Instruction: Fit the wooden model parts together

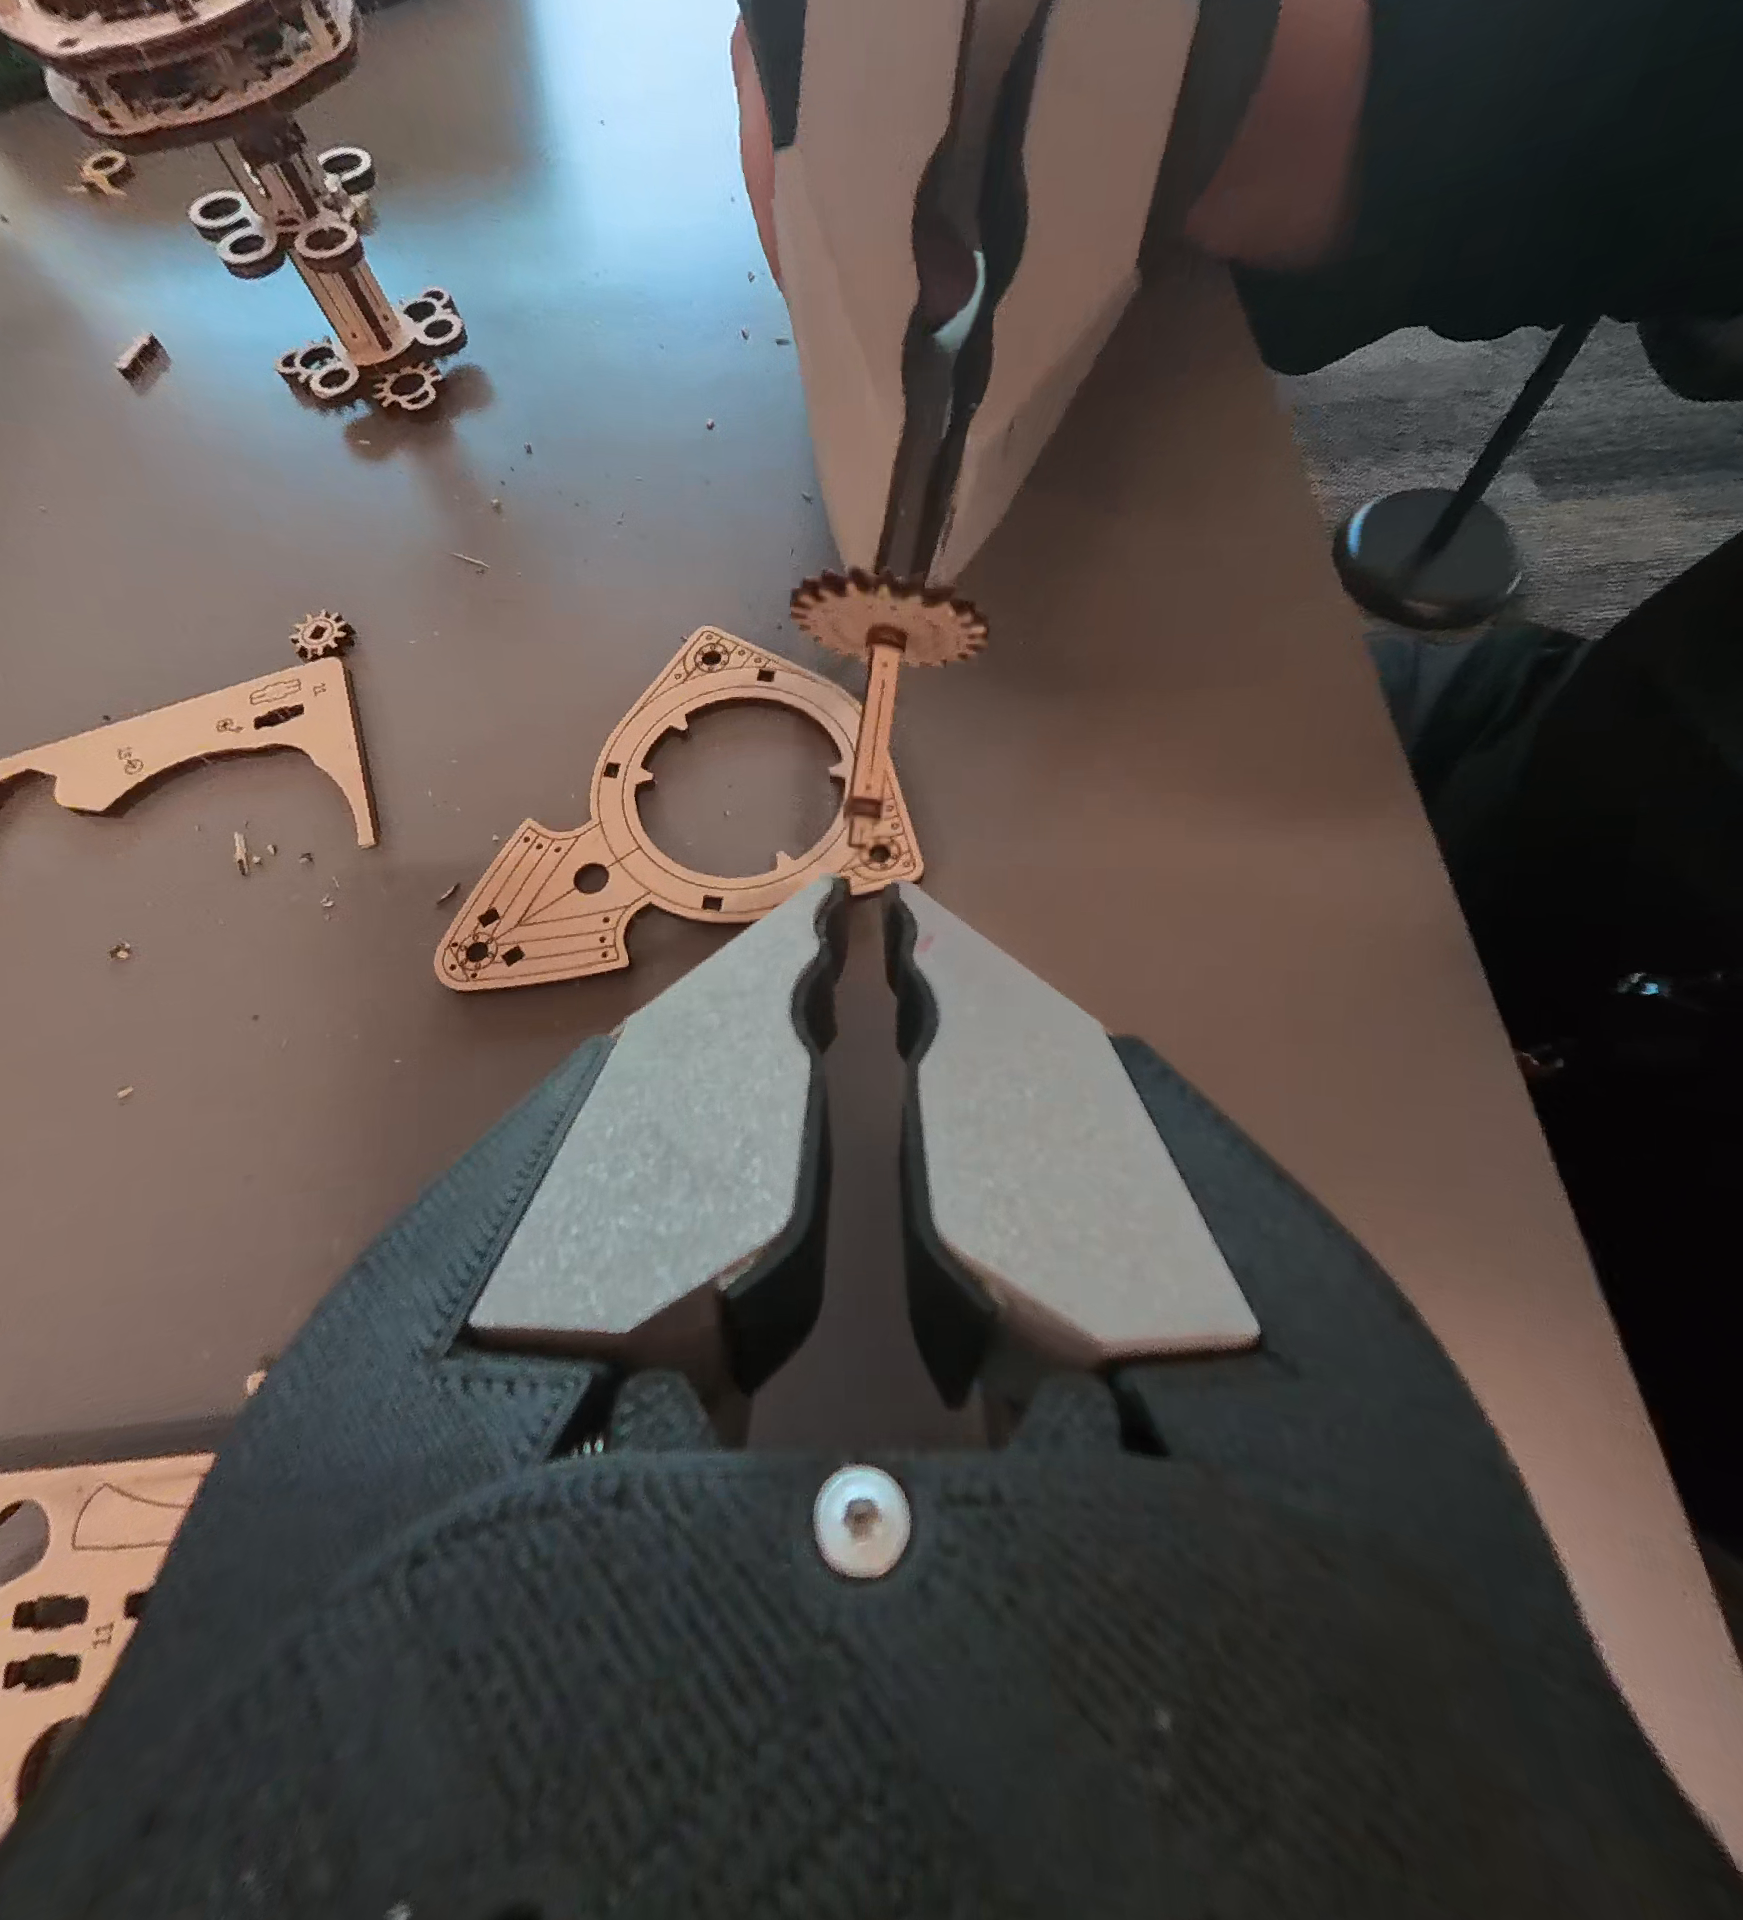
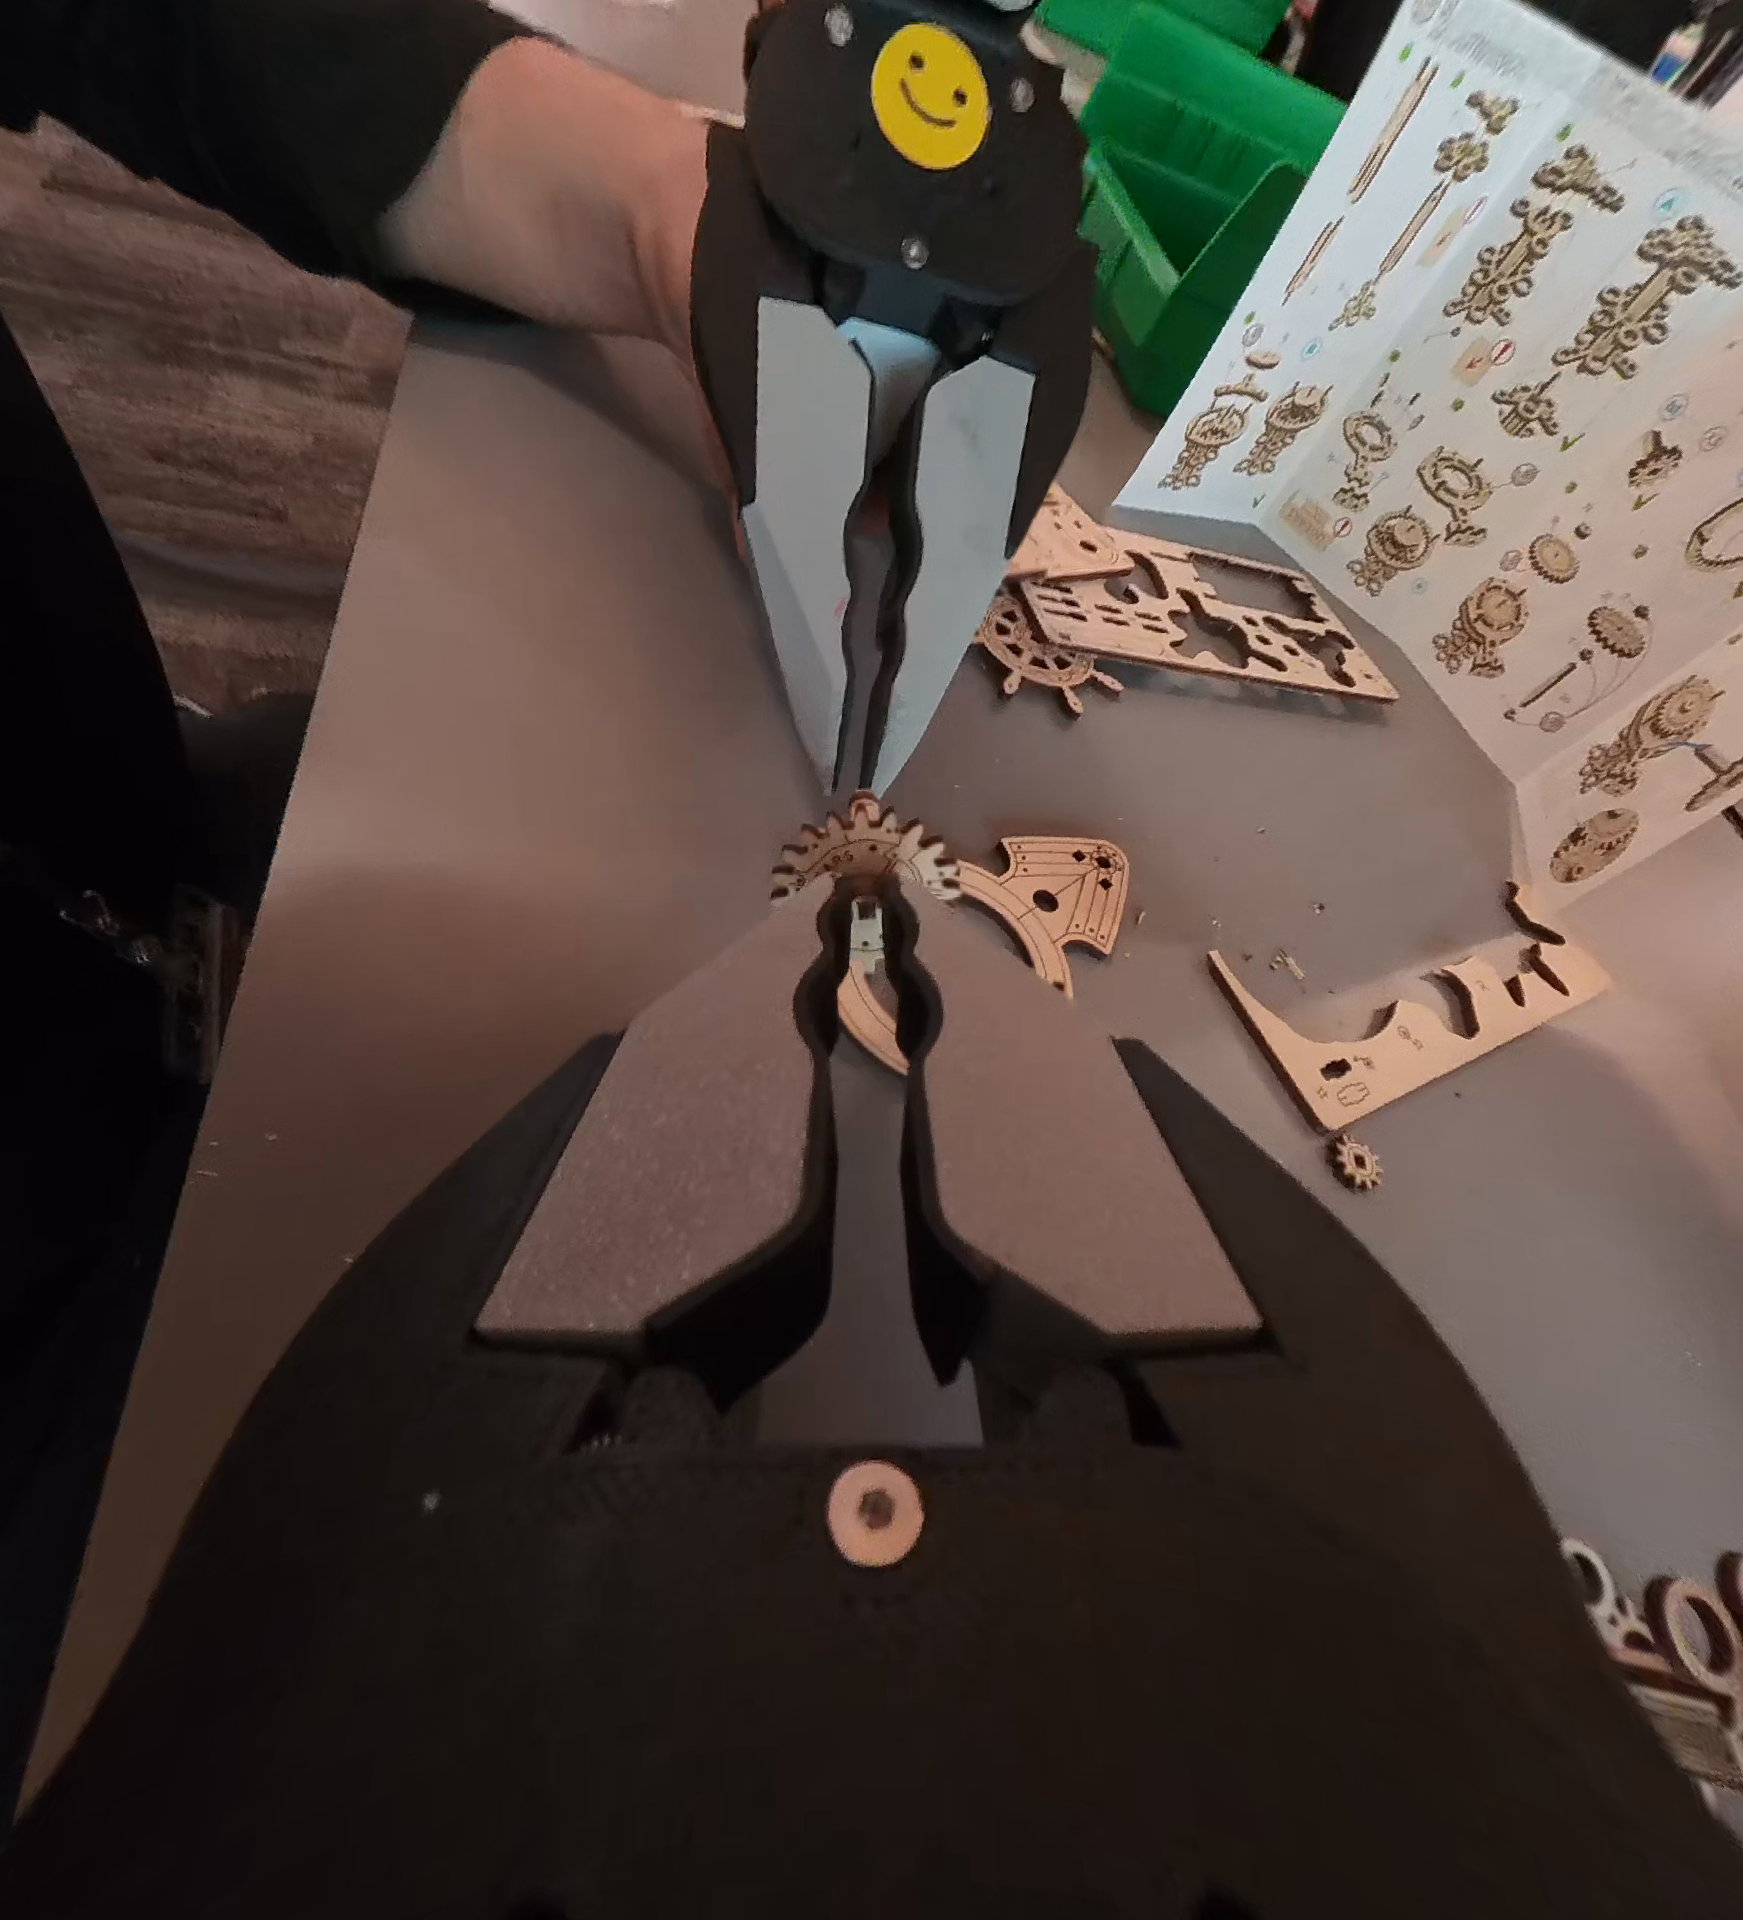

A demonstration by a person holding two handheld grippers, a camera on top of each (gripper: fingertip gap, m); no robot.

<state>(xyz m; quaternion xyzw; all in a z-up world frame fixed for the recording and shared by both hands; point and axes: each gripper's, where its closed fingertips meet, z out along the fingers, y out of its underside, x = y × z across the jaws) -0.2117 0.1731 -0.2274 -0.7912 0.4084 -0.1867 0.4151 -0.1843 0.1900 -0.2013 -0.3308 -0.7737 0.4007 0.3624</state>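
A: Risk first?
B: Judgement call: the right tongs (image 1: 906, 566) pinch only the rim of the toothed gear (image 1: 888, 623), so the gear could twist or pop out. The thin axle stick (image 1: 875, 743) hanging from its hub could bend or snap if pushed off-line into the base plate (image 1: 576, 883).
A: Cause?
B: Tiny grip area, long lever, small hole to hit near the plate's corner.
A: Left tongs (image 1: 864, 906)?
B: Narrow gap between the tips, nothing visibly between them, hovering at the plate's near edge. From the right wrist view they sit just past the gear, tips nearly together; contact with it can't be told.
A: Where's the part?
B: Gear and stick are held above the worktop (image 1: 223, 1091), stick's lower end over the plate's right corner, just beyond the left tongs. Seated or not, can't tell.
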